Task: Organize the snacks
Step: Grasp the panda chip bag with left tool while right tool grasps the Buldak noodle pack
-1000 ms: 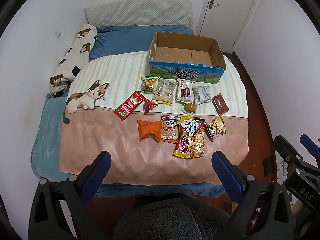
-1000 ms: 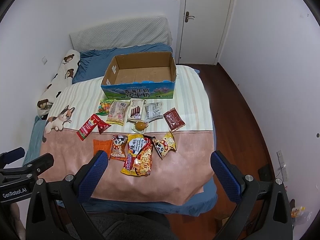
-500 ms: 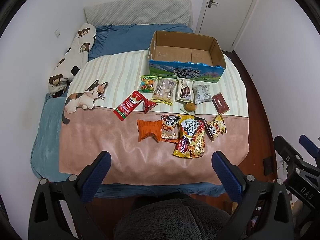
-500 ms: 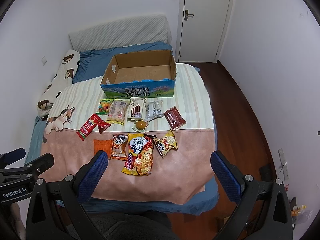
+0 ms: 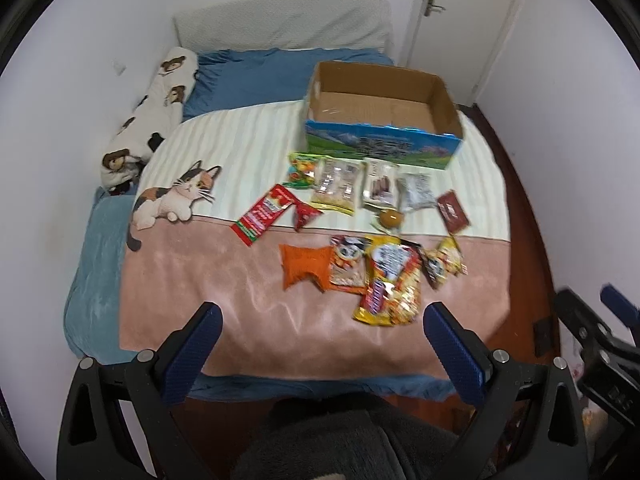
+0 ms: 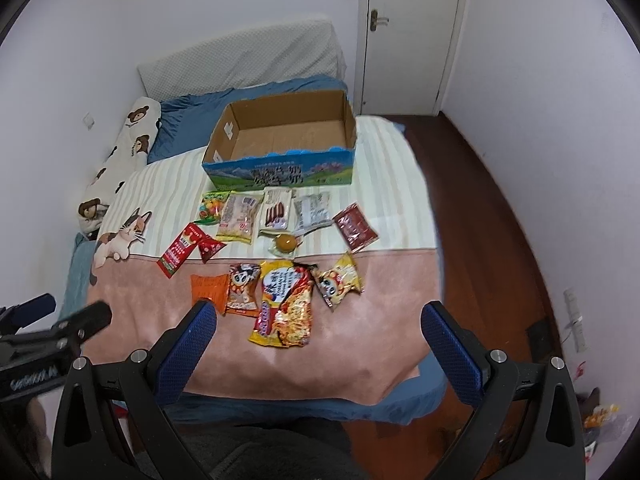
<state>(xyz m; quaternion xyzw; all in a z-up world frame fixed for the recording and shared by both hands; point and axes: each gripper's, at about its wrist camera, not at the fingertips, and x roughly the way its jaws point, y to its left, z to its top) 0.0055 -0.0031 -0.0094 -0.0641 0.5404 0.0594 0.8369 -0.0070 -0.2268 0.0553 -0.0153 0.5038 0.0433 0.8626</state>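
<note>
Both tongs agape, snacks before box

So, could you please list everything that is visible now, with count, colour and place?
Box: 1, brown cardboard with blue front, on the bed's far part, nothing visible inside.
Snack packets: about 12, red, orange, yellow, clear, in two rows before the box.
Blanket: 1, pink and striped, cat picture, on the bed.
Bear pillow: 1, white with brown bears, by the left wall.
Door: 1, white, far wall.
Left gripper: 1, black, blue fingers, open, above the bed's near edge.
Right gripper: same, open.
</note>
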